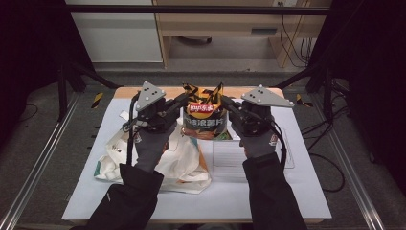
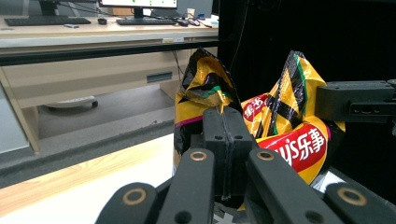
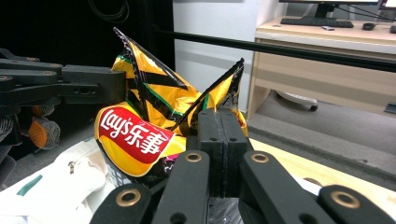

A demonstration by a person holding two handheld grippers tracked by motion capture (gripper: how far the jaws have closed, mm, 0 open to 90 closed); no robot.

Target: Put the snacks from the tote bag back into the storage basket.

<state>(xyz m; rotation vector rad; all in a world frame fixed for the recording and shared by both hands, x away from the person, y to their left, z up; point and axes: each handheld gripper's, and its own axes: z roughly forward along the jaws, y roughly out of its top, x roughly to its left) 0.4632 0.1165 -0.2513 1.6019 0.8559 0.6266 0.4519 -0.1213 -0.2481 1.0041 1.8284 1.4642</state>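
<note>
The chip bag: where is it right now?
In the high view the chip bag is at the table's far middle, pinched between the left claw and right claw, above the white tote bag.

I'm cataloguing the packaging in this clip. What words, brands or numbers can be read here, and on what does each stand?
"Lay's", with the Chinese characters "乐事" beside it: on the red banner of the chip bag, also seen in the left gripper view.
White Chinese characters lower on the chip bag in the high view: too blurred to read.
Small print on the cloth bag: too small to read.
</note>
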